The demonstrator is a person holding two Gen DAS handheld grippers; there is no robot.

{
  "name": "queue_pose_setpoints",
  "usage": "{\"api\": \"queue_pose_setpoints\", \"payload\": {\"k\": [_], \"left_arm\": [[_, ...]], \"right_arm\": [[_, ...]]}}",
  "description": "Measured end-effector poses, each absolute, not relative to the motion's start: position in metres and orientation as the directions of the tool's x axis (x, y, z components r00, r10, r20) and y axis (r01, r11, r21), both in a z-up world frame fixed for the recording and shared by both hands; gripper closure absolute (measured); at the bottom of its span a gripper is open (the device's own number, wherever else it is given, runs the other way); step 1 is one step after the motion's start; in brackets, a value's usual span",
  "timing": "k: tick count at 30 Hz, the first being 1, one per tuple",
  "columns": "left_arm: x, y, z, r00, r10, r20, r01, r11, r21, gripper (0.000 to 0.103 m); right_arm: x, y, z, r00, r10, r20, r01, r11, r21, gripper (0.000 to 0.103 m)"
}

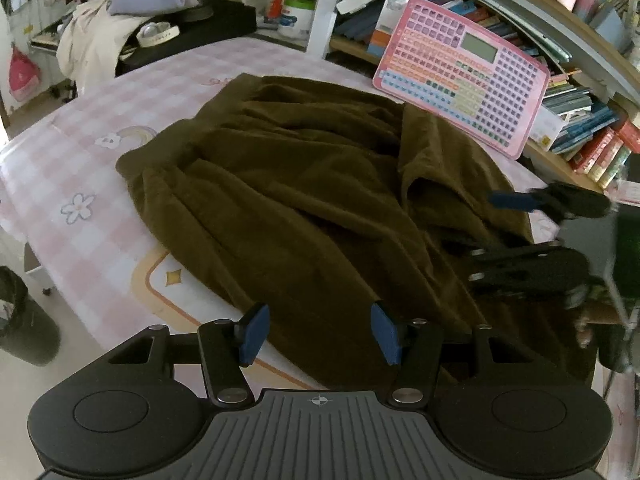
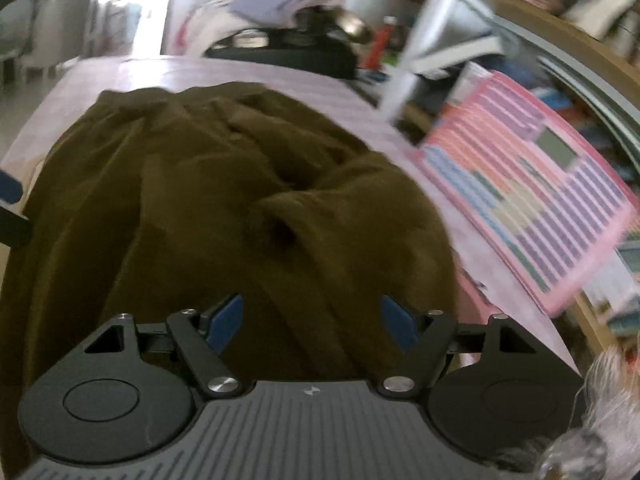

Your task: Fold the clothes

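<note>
Between both pairs of fingers, all apart and empty, lies the crumpled brown garment. Left gripper hovers; right gripper should clamp one hem layer only.

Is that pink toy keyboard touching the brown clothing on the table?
Touching. In the left wrist view the brown garment's far right fold lies against the lower edge of the pink toy keyboard, with no tablecloth showing between them.

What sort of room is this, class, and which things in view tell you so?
Probably a child's bedroom or study at home: a crowded bookshelf, a pink toy keyboard leaning on it, and a table under a pink checked cover with a brown garment on it.
</note>
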State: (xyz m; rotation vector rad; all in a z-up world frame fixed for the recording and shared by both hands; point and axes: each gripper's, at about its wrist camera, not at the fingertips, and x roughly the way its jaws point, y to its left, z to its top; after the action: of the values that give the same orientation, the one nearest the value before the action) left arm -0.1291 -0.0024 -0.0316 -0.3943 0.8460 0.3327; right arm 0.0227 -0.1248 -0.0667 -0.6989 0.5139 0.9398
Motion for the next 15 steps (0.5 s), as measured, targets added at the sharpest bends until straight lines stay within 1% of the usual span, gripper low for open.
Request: {"api": "queue_pose_setpoints", "payload": {"k": [2, 3, 4, 5, 6, 7, 8, 9, 10, 11, 13, 15], "left_arm": [[-0.128, -0.003, -0.031, 0.614, 0.131, -0.779, -0.437, 0.878, -0.197, 0.046], [-0.128, -0.004, -0.031, 0.611, 0.133, -0.780, -0.440, 0.877, -0.195, 0.046], [-0.127, -0.004, -0.031, 0.608, 0.135, -0.782, -0.442, 0.876, -0.193, 0.046], [-0.127, -0.003, -0.032, 0.606, 0.137, -0.784, -0.445, 0.875, -0.192, 0.046], [-0.127, -0.003, -0.032, 0.603, 0.138, -0.786, -0.449, 0.873, -0.191, 0.046], [-0.126, -0.002, -0.033, 0.601, 0.140, -0.787, -0.452, 0.872, -0.190, 0.046], [-0.126, -0.001, -0.033, 0.599, 0.141, -0.788, -0.453, 0.871, -0.189, 0.046], [-0.125, -0.001, -0.033, 0.599, 0.142, -0.788, -0.453, 0.872, -0.187, 0.046], [-0.125, -0.001, -0.033, 0.599, 0.144, -0.788, -0.453, 0.872, -0.185, 0.046], [-0.124, -0.001, -0.033, 0.598, 0.145, -0.789, -0.454, 0.872, -0.184, 0.046], [-0.123, 0.000, -0.034, 0.594, 0.146, -0.791, -0.456, 0.871, -0.182, 0.046], [-0.122, 0.000, -0.035, 0.591, 0.143, -0.794, -0.457, 0.870, -0.184, 0.046]], "right_arm": [[0.024, -0.113, -0.075, 0.507, 0.537, -0.674, -0.859, 0.377, -0.346, 0.031], [0.025, -0.111, -0.076, 0.522, 0.540, -0.660, -0.851, 0.378, -0.364, 0.033], [0.026, -0.109, -0.077, 0.539, 0.543, -0.644, -0.841, 0.382, -0.382, 0.053], [0.030, -0.111, -0.075, 0.541, 0.548, -0.638, -0.840, 0.397, -0.370, 0.079], [0.034, -0.114, -0.072, 0.541, 0.553, -0.634, -0.839, 0.414, -0.354, 0.091], [0.038, -0.116, -0.069, 0.540, 0.558, -0.630, -0.837, 0.431, -0.337, 0.099], [0.044, -0.121, -0.063, 0.525, 0.575, -0.628, -0.843, 0.453, -0.291, 0.100], [0.051, -0.132, -0.050, 0.507, 0.606, -0.613, -0.844, 0.492, -0.212, 0.100], [0.059, -0.144, -0.036, 0.491, 0.638, -0.594, -0.839, 0.529, -0.126, 0.100], [0.068, -0.161, -0.019, 0.491, 0.673, -0.553, -0.820, 0.571, -0.033, 0.100], [0.089, -0.194, 0.010, 0.546, 0.696, -0.466, -0.748, 0.656, 0.103, 0.100], [0.122, -0.233, 0.027, 0.637, 0.647, -0.420, -0.597, 0.758, 0.262, 0.100]]}}
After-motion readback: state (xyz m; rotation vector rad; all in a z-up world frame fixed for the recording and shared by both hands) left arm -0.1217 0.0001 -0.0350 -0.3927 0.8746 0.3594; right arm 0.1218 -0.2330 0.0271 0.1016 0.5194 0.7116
